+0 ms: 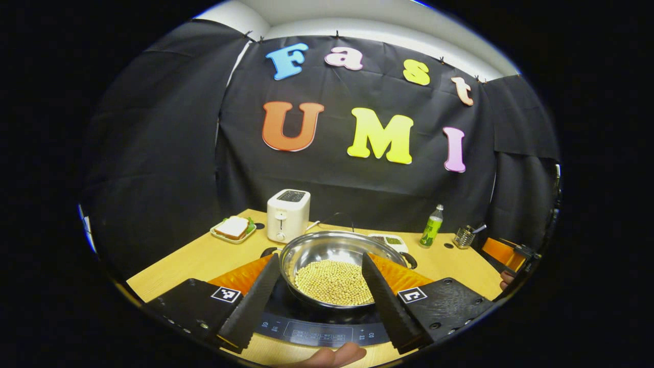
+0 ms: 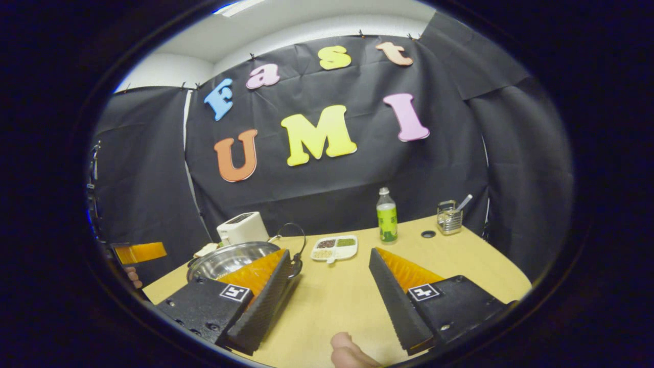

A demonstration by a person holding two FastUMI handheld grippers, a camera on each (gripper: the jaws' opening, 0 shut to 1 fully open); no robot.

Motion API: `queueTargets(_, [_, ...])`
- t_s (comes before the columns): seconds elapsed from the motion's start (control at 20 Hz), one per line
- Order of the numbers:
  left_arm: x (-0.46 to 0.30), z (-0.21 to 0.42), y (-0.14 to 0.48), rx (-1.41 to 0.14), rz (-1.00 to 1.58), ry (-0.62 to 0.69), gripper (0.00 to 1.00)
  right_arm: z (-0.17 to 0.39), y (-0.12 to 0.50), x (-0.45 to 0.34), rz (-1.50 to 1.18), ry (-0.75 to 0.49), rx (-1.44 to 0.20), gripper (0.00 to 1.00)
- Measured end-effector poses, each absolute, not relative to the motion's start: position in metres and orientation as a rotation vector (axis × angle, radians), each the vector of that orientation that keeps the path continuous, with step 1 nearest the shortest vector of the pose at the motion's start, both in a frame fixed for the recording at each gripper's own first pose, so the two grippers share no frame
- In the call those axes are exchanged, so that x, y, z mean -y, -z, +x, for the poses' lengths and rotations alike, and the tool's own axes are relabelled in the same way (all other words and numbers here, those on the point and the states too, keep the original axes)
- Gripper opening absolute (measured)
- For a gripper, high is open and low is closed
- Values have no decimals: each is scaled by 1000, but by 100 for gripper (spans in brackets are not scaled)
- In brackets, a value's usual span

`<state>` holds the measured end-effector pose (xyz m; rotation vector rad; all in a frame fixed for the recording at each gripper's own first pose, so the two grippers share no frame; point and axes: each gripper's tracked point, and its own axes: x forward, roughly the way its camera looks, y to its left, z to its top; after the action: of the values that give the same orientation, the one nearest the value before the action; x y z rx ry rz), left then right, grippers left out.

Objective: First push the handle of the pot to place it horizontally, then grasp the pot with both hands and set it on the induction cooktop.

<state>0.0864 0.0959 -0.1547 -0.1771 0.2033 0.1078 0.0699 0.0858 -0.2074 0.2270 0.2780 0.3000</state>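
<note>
The pot [image 1: 334, 266], a steel pan filled with pale beans, sits on the induction cooktop [image 1: 311, 327] at the lower centre of the left gripper view. The left gripper [image 1: 321, 263] has its fingers spread apart, one at each side of the pot; neither finger presses on the pot wall. A black side handle [image 1: 410, 259] projects from the pot rim at the right.

Behind the pot, a white toaster [image 1: 288, 214] stands at centre left, with a sandwich plate [image 1: 233, 228] to its left. A green bottle [image 1: 431, 226] and a wire utensil holder [image 1: 464, 236] stand at the right.

In the right gripper view, the right gripper [image 2: 329, 255] is open over bare wooden table [image 2: 460, 260]. The pot appears at the lower left, behind the left-hand finger. A sectioned snack tray [image 2: 335, 248] lies at frame centre.
</note>
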Motion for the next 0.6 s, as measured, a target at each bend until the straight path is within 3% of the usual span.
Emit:
queueTargets(0.1, [-98,68,132,-126,-174,-146,96,57,196,-71,215,-291,-251,98])
queueTargets(0.55, [-42,-21,63,25,-115,-18,95,-2,126,-10,139,-229,-113,96])
queueTargets(0.6, [-38,-27,59,29,-103,-16,84,-10,118,-4,125,-220,-88,98])
